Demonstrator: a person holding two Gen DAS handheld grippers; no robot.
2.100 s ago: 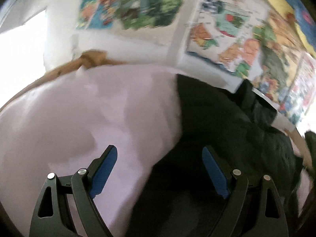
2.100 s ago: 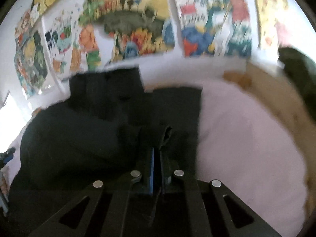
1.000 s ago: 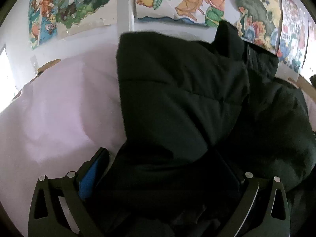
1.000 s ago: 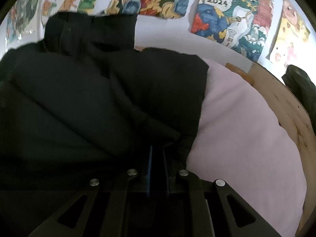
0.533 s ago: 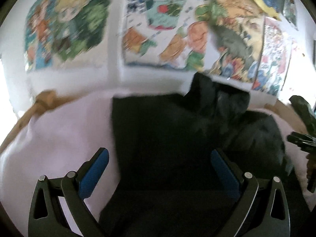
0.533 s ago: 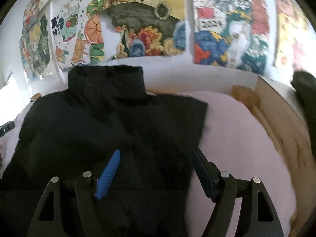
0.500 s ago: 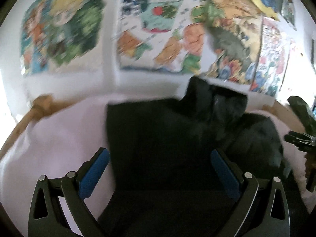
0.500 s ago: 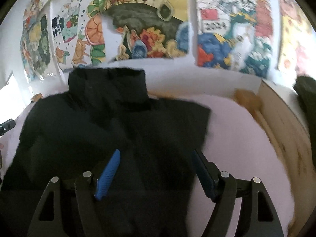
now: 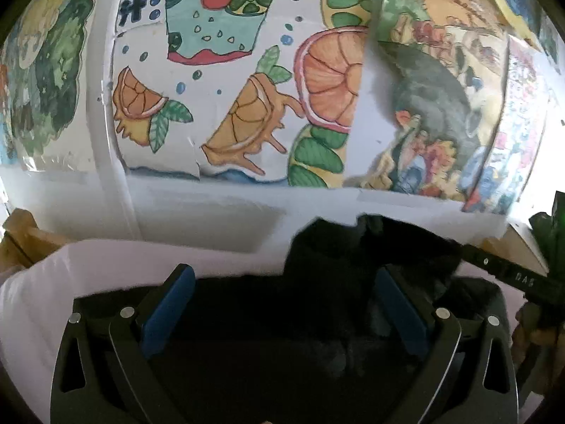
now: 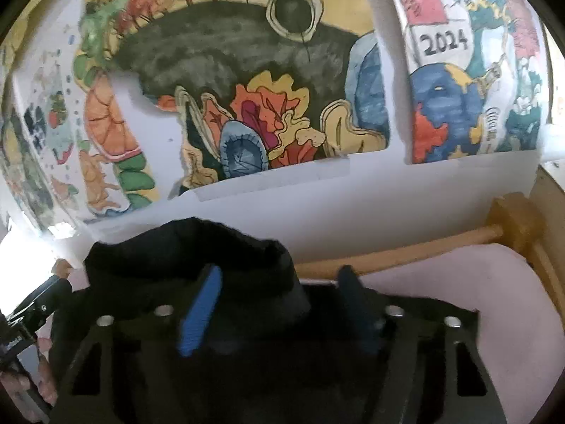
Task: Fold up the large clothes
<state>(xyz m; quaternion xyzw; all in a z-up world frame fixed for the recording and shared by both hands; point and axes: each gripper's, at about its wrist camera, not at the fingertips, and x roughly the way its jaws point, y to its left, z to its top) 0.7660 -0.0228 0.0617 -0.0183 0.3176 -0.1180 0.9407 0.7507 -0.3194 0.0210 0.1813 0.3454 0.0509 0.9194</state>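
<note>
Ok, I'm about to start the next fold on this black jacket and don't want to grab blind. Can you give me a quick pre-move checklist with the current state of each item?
1. Left gripper open: ok, blue pads spread wide with nothing pinched.
2. Right gripper open: ok, its pads are apart and hold nothing.
3. Black jacket resting on the pink sheet: ok, it lies under both grippers.
4. Collar position: ok, bunched up at the far end near the wall.
5. Jacket lying flat with edges aligned: cannot tell, the fabric is too dark to read folds.
6. Grippers apart from each other: ok, the right one shows at the left view's right edge, off to the side.
</note>
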